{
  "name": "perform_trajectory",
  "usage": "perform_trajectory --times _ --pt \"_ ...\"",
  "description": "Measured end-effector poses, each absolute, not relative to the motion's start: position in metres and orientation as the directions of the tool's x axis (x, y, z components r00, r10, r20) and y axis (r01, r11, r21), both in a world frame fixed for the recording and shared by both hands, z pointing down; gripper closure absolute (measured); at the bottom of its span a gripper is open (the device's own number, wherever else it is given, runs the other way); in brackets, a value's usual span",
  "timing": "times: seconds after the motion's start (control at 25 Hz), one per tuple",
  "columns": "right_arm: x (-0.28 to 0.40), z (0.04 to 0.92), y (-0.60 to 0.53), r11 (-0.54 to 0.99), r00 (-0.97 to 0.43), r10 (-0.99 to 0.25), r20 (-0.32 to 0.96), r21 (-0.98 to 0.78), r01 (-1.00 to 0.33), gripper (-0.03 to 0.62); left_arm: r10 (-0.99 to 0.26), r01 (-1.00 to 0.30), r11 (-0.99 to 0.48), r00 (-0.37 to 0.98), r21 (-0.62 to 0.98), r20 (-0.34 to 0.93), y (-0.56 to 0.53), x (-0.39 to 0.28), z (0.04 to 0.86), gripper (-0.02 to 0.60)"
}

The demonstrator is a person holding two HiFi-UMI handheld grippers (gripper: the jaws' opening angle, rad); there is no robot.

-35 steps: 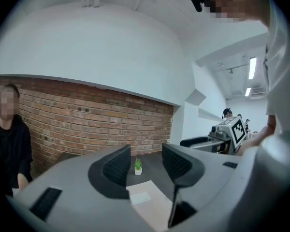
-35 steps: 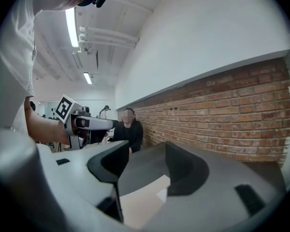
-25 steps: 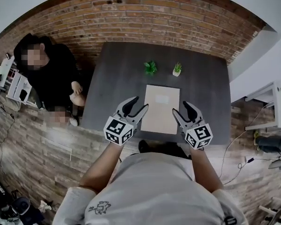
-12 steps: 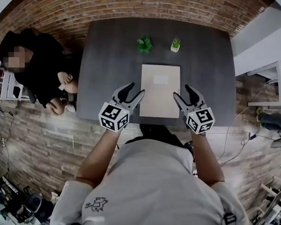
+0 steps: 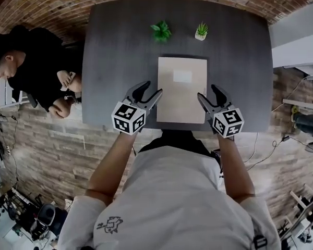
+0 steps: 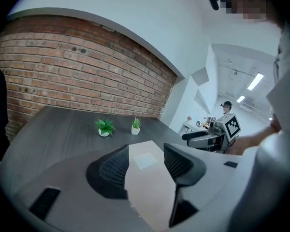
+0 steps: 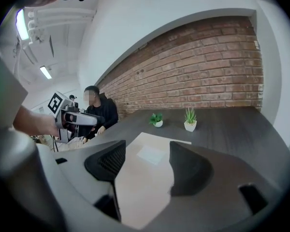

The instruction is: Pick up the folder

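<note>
A beige folder with a pale label lies flat on the dark grey table, near its front edge. My left gripper hovers at the folder's near left corner and my right gripper at its near right corner. Both point away from me and slightly down. In the left gripper view the folder shows beyond the spread jaws of the left gripper; in the right gripper view the folder shows the same way. Both pairs of jaws are opening, with nothing gripped between them.
Two small potted plants stand on the table beyond the folder. A person in black sits at the table's left side. A brick wall runs behind the table, and white furniture stands to the right.
Both grippers have come down towards the table's front edge, either side of the folder's near end. Their jaws look slightly wider. The head view has shifted, so the table fills more of it.
</note>
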State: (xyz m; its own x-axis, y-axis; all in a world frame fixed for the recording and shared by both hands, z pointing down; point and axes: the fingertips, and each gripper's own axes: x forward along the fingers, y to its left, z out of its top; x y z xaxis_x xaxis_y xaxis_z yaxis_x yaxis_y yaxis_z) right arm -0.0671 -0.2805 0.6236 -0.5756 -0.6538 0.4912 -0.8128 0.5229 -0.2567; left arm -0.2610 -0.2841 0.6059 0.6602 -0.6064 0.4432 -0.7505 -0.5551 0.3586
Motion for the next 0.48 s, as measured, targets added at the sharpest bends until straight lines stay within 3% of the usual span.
perform_trajectory --times 0.48 --pt "-0.047 0.715 -0.292 0.435 -0.558 -0.544 0.627 -0.358 -0.826 0.284 -0.491 -0.753 -0.493 0.655 0.436 0.575 -0.296 -0.25 0.694 0.318"
